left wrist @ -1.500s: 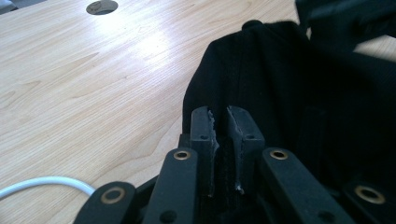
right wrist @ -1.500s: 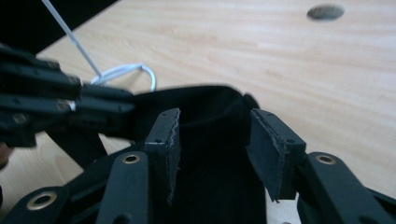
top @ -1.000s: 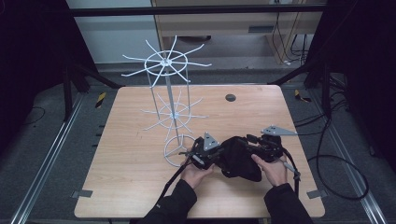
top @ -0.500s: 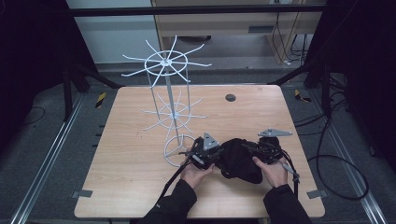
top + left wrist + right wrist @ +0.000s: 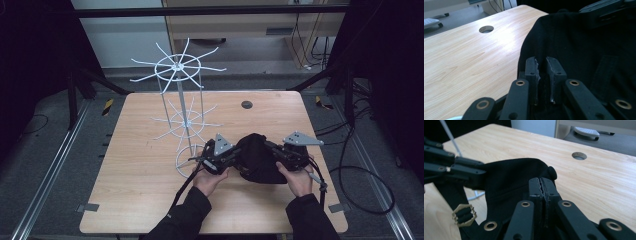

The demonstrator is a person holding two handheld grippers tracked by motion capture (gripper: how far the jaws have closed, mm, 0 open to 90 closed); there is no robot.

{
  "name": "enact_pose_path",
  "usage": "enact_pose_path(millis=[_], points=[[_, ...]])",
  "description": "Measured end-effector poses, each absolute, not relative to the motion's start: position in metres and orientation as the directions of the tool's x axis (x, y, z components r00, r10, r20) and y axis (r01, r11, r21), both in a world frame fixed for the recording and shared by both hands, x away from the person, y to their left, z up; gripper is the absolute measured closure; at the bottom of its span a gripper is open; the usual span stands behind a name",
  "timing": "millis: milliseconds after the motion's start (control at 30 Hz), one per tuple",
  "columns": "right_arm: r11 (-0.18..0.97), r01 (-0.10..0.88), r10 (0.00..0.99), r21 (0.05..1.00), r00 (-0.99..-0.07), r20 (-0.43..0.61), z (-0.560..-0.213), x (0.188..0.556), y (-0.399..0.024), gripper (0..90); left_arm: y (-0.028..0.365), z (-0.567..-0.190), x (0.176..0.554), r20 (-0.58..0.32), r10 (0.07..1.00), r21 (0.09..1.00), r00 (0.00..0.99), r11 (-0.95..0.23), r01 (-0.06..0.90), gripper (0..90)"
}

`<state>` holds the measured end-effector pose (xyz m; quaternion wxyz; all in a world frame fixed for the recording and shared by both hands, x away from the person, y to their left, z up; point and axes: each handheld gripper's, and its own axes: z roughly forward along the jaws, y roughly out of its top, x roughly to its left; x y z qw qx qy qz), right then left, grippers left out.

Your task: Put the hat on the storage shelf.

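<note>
High view: we see a soft black cap point(image 5: 257, 159) on the pale wood table point(image 5: 135, 165), between left gripper point(image 5: 231, 156) and right gripper point(image 5: 276, 152); white wire rack point(image 5: 181, 107) beside the left one.
Left gripper view: our ribbed jaws nearly closed, pinching a fold of matte cloth.
Right gripper view: our jaws have just closed on the cap's edge; a brass buckle point(image 5: 464, 215) left of them.

Left tool point(image 5: 543, 72): jaws nearly together, a fold of the black cap point(image 5: 579, 50) pinched between the pads. The cap's fabric lies over the right half of the view, resting on the light wooden counter point(image 5: 461, 62). A round cable hole point(image 5: 486, 29) sits in the counter, well apart from the cap. The other tool point(image 5: 606, 11) crosses the cap's far edge at upper right.
</note>
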<state>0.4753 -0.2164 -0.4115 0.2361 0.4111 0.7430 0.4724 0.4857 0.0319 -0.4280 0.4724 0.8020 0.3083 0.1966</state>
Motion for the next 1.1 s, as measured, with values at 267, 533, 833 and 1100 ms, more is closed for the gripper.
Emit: enact_pose_path(millis=[267, 533, 833, 1100], points=[[0.241, 0.378, 0.791, 0.894, -0.611, 0.045, -0.429, 0.458, -0.216, 86.3, 0.037, -0.452, 0.477, 0.035, 0.655, 0.831, 0.755, -0.438, 0.342, 71.6], [0.277, 0.399, 0.755, 0.874, -0.653, 0.059, -0.435, 0.434, -0.209, 78.6, 0.051, -0.454, 0.467, 0.031, 0.636, 0.799, 0.771, -0.479, 0.363, 63.2], [0.318, 0.43, 0.742, 0.845, -0.668, 0.061, -0.442, 0.412, -0.205, 68.5, 0.068, -0.459, 0.459, 0.03, 0.632, 0.789, 0.774, -0.491, 0.37, 58.9], [0.277, 0.38, 0.745, 0.882, -0.665, 0.052, -0.428, 0.408, -0.217, 55.6, 0.091, -0.454, 0.437, 0.018, 0.637, 0.805, 0.77, -0.467, 0.368, 51.3]])
